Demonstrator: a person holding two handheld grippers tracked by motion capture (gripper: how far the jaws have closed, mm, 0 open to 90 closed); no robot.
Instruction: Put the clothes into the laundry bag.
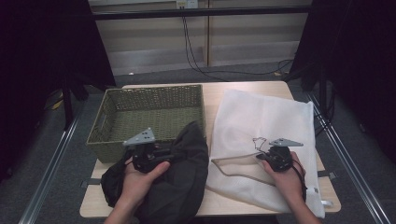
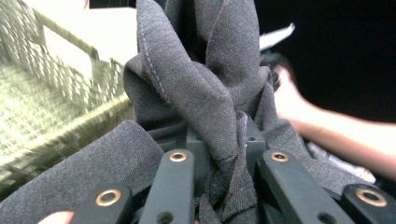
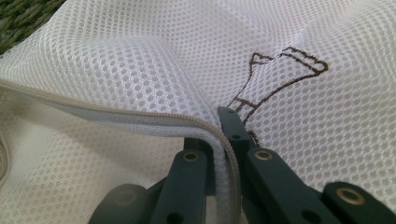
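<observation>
A dark grey garment [image 1: 180, 179] lies bunched at the table's front left, one end draped against the basket. My left gripper [image 1: 161, 156] is shut on a fold of it; in the left gripper view the twisted garment [image 2: 205, 88] rises from between the jaws. A white mesh laundry bag [image 1: 261, 121] is spread on the right half of the table, its zipped mouth lifted open toward the garment. My right gripper [image 1: 264, 156] is shut on the upper zipper edge [image 3: 140, 114] of the bag, beside a brown printed mark [image 3: 280, 74].
An olive woven basket [image 1: 116, 140] sits at the back left of the wooden table [image 1: 219, 93], touching the garment. Metal rails run along both sides of the table. Cables hang at the far wall.
</observation>
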